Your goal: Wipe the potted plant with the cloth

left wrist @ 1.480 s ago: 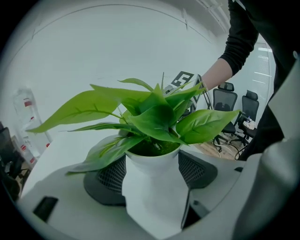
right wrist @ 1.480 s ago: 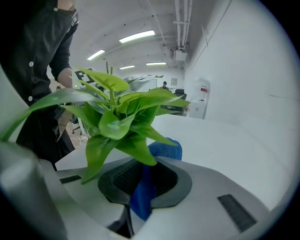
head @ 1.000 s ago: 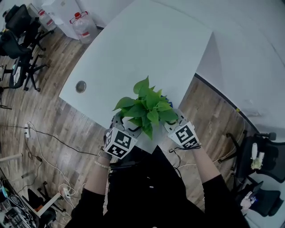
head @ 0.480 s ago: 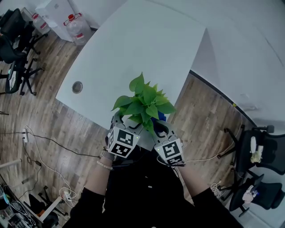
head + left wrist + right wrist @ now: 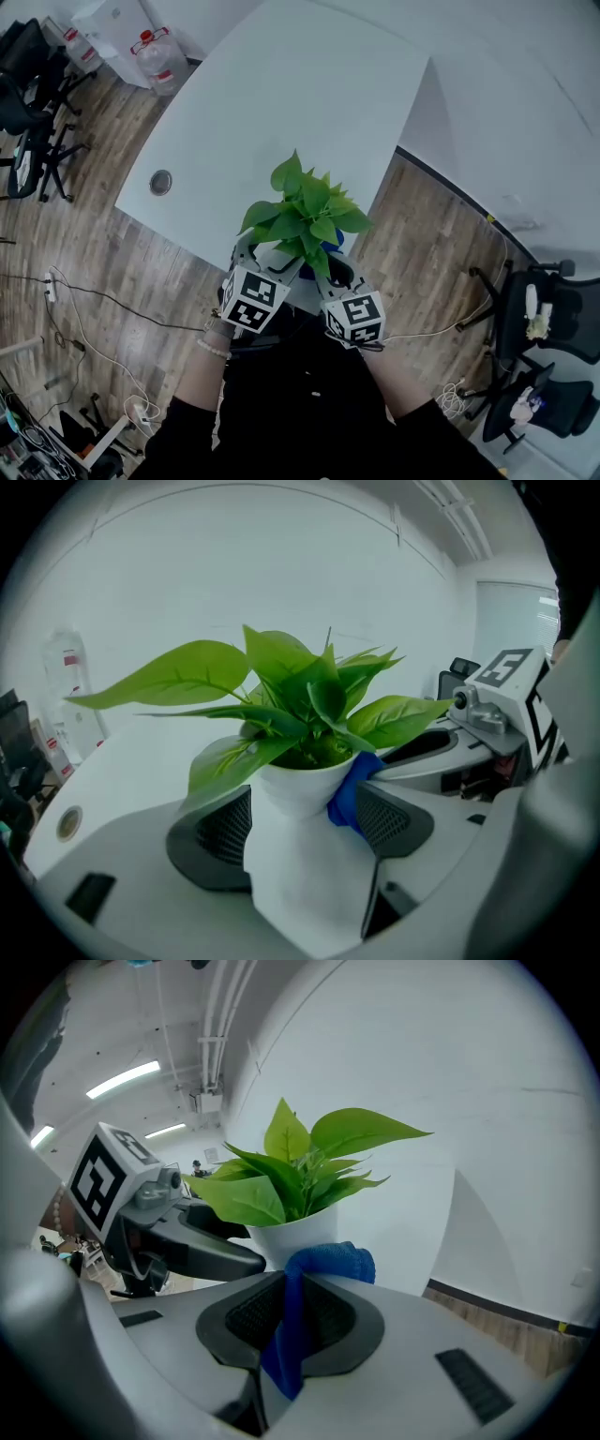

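Left fingers [image 5: 223,834] clamp white pot [image 5: 302,860] | right fingers [image 5: 330,1321] pinch blue cloth [image 5: 323,1263] | pot holds leafy plant [image 5: 292,694]

The potted plant [image 5: 298,761], a small leafy green plant with broad pointed leaves in a plain white pot that narrows below its rim, stands upright between the two jaws of the left gripper [image 5: 302,829], which press on the pot's sides. The cloth [image 5: 317,1265] is a small blue towel, bunched and pinched between the closed jaws of the right gripper [image 5: 291,1321]. Its folded top touches the pot just under the rim, on the person's right.
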Tool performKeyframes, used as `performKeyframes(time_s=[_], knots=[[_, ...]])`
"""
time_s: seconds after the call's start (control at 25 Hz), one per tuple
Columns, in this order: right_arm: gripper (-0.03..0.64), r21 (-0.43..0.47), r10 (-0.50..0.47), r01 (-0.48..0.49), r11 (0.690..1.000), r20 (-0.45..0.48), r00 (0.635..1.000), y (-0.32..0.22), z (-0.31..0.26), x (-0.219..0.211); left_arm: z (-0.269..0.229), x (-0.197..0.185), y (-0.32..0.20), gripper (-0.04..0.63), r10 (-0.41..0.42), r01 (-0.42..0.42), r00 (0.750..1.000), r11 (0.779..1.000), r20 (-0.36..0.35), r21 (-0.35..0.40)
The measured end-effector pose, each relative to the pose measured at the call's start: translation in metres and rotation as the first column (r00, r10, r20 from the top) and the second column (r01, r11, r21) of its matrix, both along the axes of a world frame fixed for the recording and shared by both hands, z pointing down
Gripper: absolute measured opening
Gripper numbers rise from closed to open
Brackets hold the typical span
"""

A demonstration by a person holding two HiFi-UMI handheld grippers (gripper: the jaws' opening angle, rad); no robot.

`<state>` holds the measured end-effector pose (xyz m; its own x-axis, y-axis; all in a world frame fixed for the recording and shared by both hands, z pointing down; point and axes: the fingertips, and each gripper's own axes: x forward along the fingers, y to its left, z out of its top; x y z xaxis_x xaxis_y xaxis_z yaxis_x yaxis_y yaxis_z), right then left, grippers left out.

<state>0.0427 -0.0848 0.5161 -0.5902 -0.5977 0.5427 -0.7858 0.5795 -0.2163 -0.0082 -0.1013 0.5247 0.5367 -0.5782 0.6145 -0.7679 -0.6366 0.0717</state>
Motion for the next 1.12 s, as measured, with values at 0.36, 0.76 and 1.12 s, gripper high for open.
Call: performKeyframes(time_s=[0.36, 0.76, 1.12], knots=[[0.080, 0.005, 0.031, -0.031, 1.000, 0.007, 1.000, -0.023, 0.000, 0.009, 0.000, -0.041, -0.005, 0.353, 0.049, -0.051, 0.998, 0.998, 0.042, 0.041], [0.080, 0.042, -0.044, 0.046, 0.998, -0.048, 0.998, -0.044, 0.001, 0.013, 0.000, -0.041, -0.046, 0.379, 0.264, -0.278, 0.954, 0.956, 0.144, 0.091], [0.080, 0.136, -0.251, 0.280, 0.950, -0.194, 0.948, -0.071, -0.003, 0.021, -0.005, -0.013, -0.054, 0.391, 0.372, -0.391, 0.911, 0.916, 0.180, 0.086]])
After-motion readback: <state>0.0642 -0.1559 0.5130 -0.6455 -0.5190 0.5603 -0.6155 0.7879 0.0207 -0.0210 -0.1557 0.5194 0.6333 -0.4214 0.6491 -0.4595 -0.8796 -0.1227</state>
